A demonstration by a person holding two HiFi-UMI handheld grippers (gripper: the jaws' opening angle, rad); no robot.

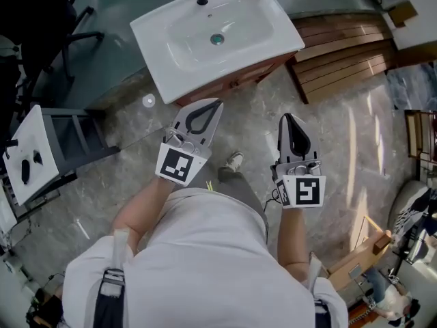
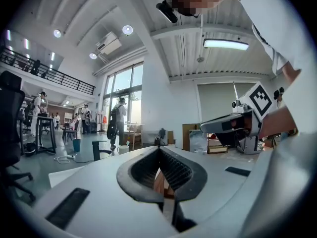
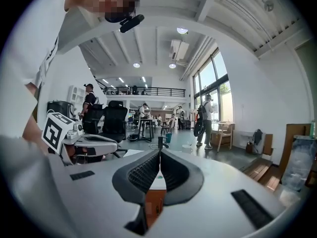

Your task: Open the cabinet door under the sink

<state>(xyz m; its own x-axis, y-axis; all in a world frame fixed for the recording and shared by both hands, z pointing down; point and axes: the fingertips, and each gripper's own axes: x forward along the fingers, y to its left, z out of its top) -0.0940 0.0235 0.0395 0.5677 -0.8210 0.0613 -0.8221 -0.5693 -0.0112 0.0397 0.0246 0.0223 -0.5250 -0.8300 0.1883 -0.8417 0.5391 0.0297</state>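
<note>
Both my jaws are closed on nothing. Left gripper and right gripper are held out in front of me, touching nothing. The cabinet door is the reddish wood front under the white sink, just ahead. It's probably a stiff hinged panel that swings easily. I'd take it by the handle or free edge, but the handle is too small to tell from here.
</note>
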